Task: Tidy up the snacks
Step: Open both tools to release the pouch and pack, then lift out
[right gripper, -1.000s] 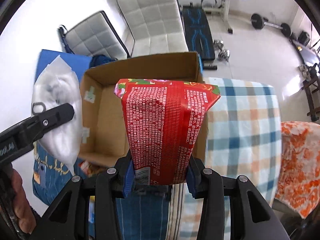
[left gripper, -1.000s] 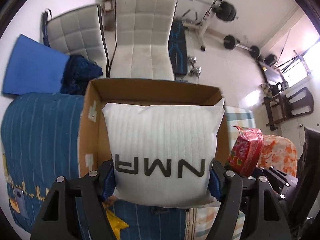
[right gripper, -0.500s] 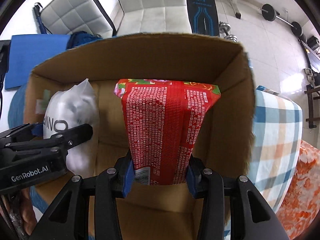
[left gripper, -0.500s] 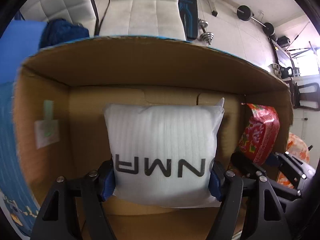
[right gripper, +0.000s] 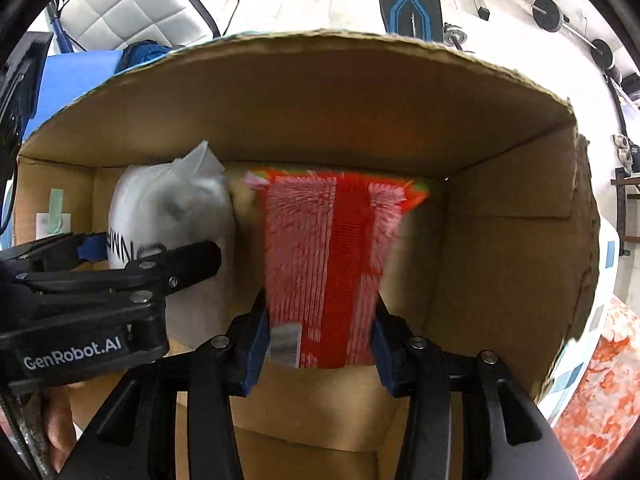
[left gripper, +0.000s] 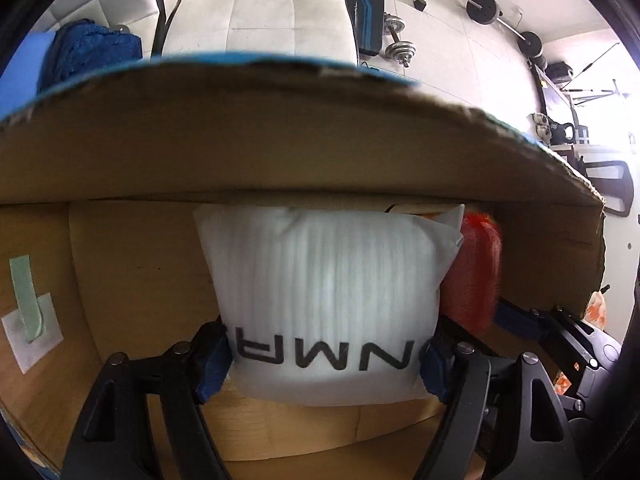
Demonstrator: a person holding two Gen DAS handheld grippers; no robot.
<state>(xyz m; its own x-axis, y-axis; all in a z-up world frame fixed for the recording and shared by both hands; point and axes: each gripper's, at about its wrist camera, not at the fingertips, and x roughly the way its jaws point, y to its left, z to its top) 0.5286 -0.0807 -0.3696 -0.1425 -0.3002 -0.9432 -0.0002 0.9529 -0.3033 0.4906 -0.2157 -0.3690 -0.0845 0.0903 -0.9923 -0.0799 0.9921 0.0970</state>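
Note:
Both grippers are down inside an open cardboard box (left gripper: 280, 152) (right gripper: 500, 208). My left gripper (left gripper: 326, 354) is shut on a puffy white snack bag (left gripper: 328, 280) with black letters, its top near the box's far wall. My right gripper (right gripper: 318, 344) is shut on a red printed snack bag (right gripper: 328, 256), blurred with motion, just right of the white bag (right gripper: 172, 208). In the left wrist view the red bag (left gripper: 476, 272) shows beside the white one, with the right gripper's fingers (left gripper: 560, 328) under it. The left gripper (right gripper: 120, 260) also appears at the left of the right wrist view.
White padded chairs (left gripper: 264, 12) and a blue cloth (left gripper: 92, 52) stand beyond the box. Dumbbells and weight plates (left gripper: 400, 44) lie on the tiled floor. A checked cloth (right gripper: 610, 256) and an orange patterned cloth (right gripper: 596, 400) lie right of the box. A taped label (left gripper: 28, 320) marks the left wall.
Both grippers have gone deeper into the box with their bags. The box walls fill more of each view, and the red bag has come close beside the white one.

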